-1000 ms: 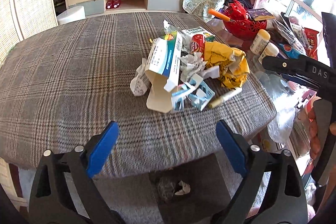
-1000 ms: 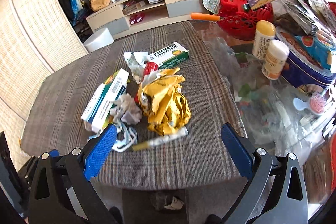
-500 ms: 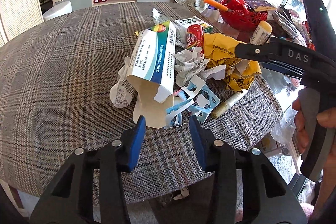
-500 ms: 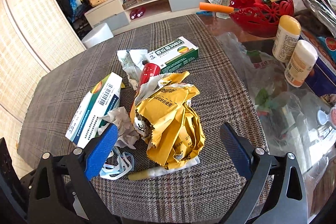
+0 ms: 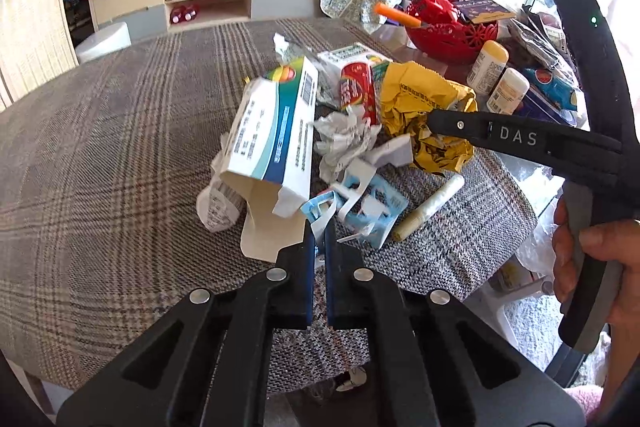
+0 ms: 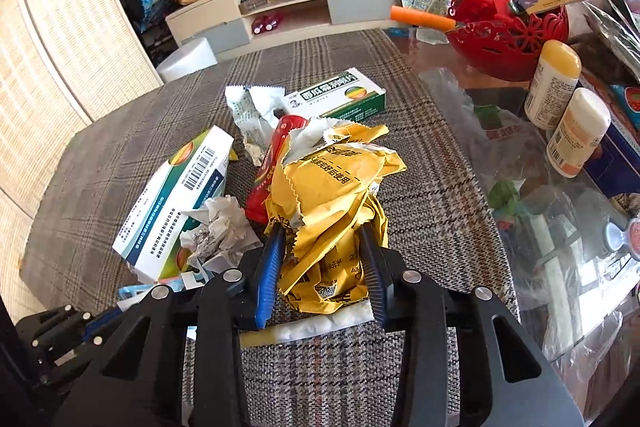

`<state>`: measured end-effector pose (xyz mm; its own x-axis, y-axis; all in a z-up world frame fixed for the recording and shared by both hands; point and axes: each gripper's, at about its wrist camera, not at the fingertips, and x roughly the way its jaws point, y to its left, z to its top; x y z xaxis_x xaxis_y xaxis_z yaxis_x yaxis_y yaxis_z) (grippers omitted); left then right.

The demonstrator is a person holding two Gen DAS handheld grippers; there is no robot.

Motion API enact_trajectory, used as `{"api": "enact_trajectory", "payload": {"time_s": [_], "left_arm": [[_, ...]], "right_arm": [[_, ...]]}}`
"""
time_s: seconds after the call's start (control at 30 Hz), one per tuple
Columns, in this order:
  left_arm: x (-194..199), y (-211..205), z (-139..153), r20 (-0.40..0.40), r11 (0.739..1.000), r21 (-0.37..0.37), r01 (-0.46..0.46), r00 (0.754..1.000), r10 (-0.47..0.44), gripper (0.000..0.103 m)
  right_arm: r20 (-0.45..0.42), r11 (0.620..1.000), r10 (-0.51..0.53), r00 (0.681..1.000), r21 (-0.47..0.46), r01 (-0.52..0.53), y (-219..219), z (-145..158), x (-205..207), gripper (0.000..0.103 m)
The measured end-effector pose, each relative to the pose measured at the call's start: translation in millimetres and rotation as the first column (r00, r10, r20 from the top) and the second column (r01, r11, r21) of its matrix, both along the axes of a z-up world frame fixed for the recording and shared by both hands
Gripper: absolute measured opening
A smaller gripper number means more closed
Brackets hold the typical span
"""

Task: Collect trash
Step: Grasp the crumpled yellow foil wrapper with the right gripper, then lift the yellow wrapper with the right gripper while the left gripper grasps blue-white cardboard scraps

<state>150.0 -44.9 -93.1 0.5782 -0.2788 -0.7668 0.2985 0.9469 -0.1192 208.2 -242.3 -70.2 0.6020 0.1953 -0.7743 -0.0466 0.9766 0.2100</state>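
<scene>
Pinching my left gripper (image 5: pixel 318 227) narrow on the blue-and-white plastic scrap (image 5: pixel 362 205) and my right gripper (image 6: pixel 322 247) around the crumpled yellow wrapper (image 6: pixel 334 203), I lift from the heap's near edge on the plaid table (image 5: pixel 100 147).

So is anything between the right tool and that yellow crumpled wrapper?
Nothing visible. The right tool already has the yellow crumpled wrapper between its fingers, both pressing its sides. The crumpled tissue and red packet lie just left, outside the grip.
</scene>
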Motion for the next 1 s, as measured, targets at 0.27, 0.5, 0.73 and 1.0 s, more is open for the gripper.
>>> {"api": "enact_trajectory", "payload": {"time_s": [0.27,0.5,0.73,1.0], "left_arm": [[-12.3,13.5,29.3,0.073,0.998,-0.037,-0.043,0.996,0.046,0.002],[-30.4,22.7,57.7,0.139,0.997,-0.040,-0.065,0.988,0.070,0.002],[-52.8,31.8,73.9,0.181,0.996,-0.013,-0.092,0.979,0.092,0.002],[-55.4,56.3,35.1,0.043,0.989,0.053,-0.138,0.990,0.135,0.002]], "right_arm": [[0.063,1.000,-0.008,0.998,0.030,0.007,-7.0,21.3,-11.5,0.037],[0.105,0.999,0.011,0.994,0.050,-0.017,-3.1,39.9,-27.6,0.037],[0.111,0.998,0.026,0.994,0.061,-0.033,4.4,49.2,-50.4,0.037],[0.102,0.996,0.053,0.993,0.063,-0.059,20.7,52.5,-74.5,0.037]]}}
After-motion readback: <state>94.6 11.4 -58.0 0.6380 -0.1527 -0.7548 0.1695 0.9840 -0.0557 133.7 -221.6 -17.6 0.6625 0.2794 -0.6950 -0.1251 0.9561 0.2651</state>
